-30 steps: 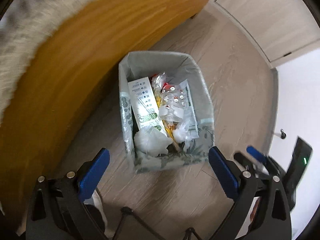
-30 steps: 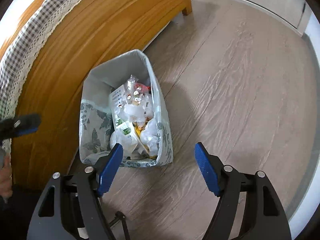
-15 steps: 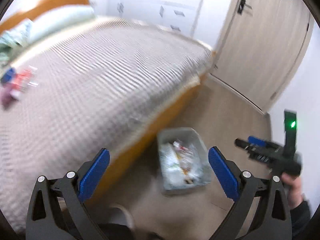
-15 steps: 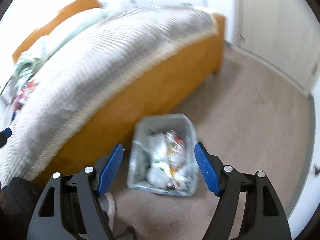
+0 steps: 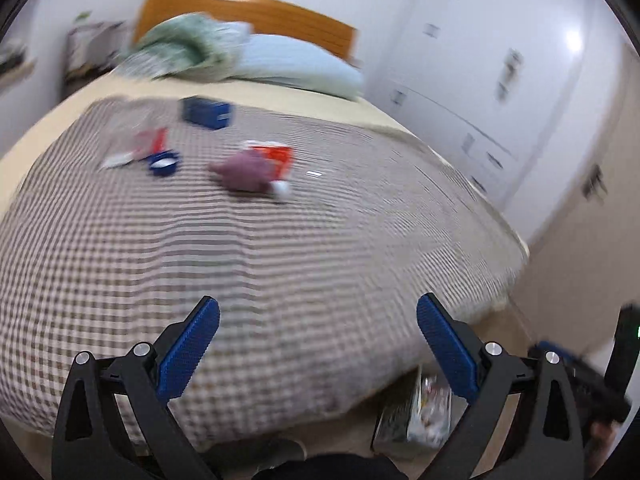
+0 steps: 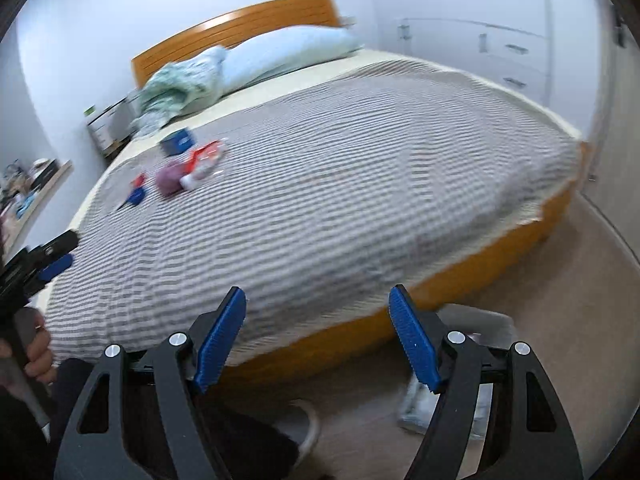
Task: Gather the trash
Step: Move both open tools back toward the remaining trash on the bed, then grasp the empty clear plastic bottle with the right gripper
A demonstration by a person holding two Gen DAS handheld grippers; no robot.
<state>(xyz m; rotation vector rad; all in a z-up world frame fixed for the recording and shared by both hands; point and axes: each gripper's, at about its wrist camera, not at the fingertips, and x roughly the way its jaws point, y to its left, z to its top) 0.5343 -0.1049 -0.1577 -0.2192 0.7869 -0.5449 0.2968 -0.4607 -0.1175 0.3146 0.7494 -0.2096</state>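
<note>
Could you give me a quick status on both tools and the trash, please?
Left tool and right tool open, empty. Trash loose on the bed; bin on the floor beside it. Nothing in the way.

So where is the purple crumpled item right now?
In both wrist views the purple crumpled item lies on the checked bedspread, left of centre, against the red-and-white packet, with the blue box beyond it.

Trash's scattered far-left on the checked bedspread: blue box (image 5: pixel 207 112), purple wad (image 5: pixel 244 171), red-white packet (image 5: pixel 276 154), small blue tub (image 5: pixel 163 162).
</note>
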